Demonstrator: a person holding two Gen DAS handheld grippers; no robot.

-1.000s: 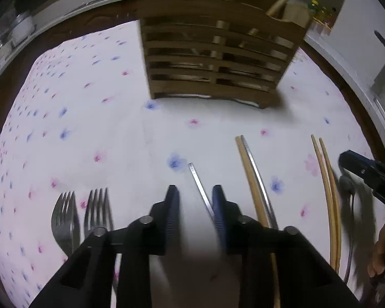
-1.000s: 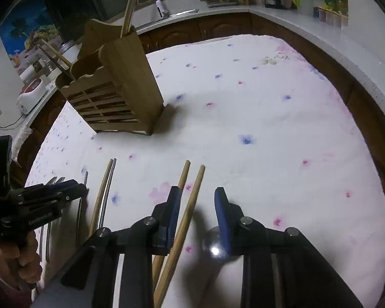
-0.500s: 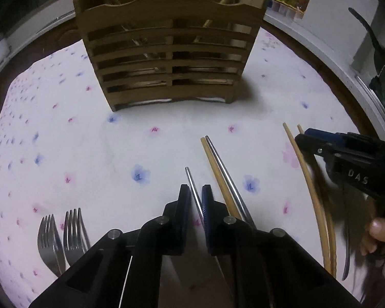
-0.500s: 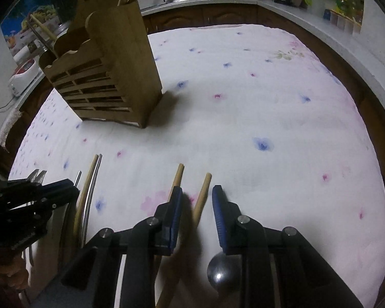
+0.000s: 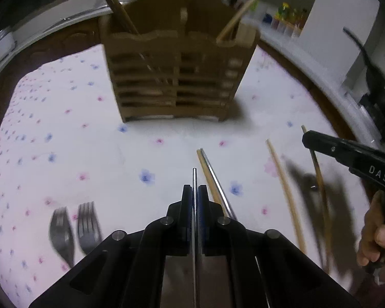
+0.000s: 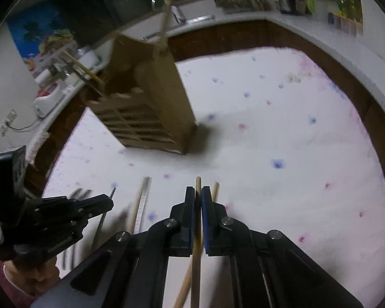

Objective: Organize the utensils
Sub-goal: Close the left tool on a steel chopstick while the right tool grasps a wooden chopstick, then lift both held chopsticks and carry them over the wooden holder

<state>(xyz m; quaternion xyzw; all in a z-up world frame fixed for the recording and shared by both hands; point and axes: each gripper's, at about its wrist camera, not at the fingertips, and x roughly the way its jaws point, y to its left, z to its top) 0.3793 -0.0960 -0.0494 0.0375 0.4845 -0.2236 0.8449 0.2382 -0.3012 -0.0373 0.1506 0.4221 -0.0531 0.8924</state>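
Observation:
My left gripper (image 5: 195, 192) has its jaws closing tight on a thin metal stick (image 5: 194, 177), pads pressing both sides, its tip poking out ahead. The jaws of my right gripper (image 6: 198, 195) are closing likewise on a wooden chopstick (image 6: 198, 183), held off the cloth. Its mate, a second wooden chopstick (image 6: 215, 192), lies just right of it. The slatted wooden utensil holder (image 5: 177, 77) stands upright ahead with several sticks in it. In the left wrist view the right gripper (image 5: 306, 138) hangs at the right.
Two forks (image 5: 74, 228) lie at the lower left on the flowered white cloth (image 5: 89, 141). A wooden and a metal chopstick (image 5: 213, 177) lie side by side just right of my left fingers. A dark table rim and a counter ring the cloth.
Both grippers have shut, the left on the metal stick, the right on a wooden chopstick, and both have risen off the cloth with them. The holder now sits more centred in view.

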